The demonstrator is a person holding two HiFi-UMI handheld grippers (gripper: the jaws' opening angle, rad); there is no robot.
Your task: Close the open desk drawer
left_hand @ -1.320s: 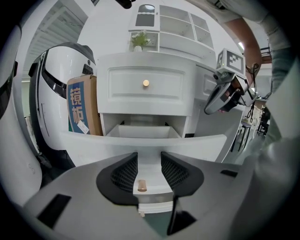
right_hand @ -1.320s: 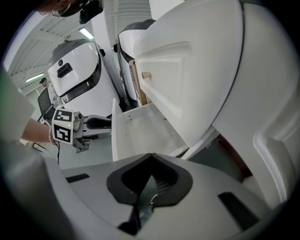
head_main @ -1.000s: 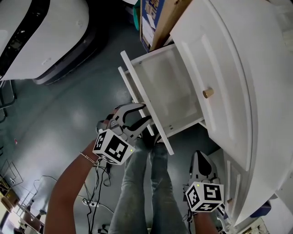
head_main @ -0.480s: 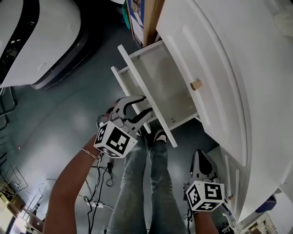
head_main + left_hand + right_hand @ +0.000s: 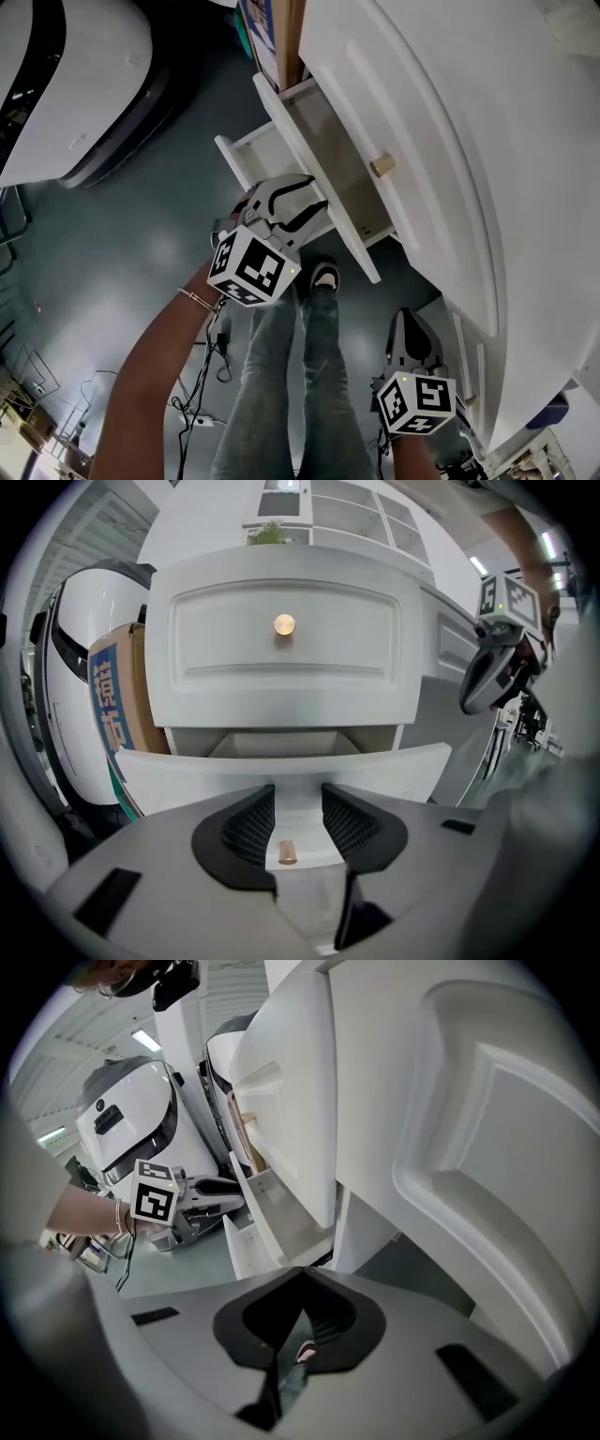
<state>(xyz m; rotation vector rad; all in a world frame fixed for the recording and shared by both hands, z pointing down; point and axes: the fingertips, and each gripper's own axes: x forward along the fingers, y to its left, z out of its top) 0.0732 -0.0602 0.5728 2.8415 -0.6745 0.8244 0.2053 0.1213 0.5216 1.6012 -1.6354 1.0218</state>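
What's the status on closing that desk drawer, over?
Left tongs open, knob between them. Right tongs shut, idle. Drawer partly open. Nothing seen blocking it.

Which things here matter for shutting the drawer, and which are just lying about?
In the job: open white wooden drawer; its small round tan knob; left gripper, fingers apart around that knob.

Lying about: brown cardboard box with blue print; big white rounded machine; right gripper, hanging idle.
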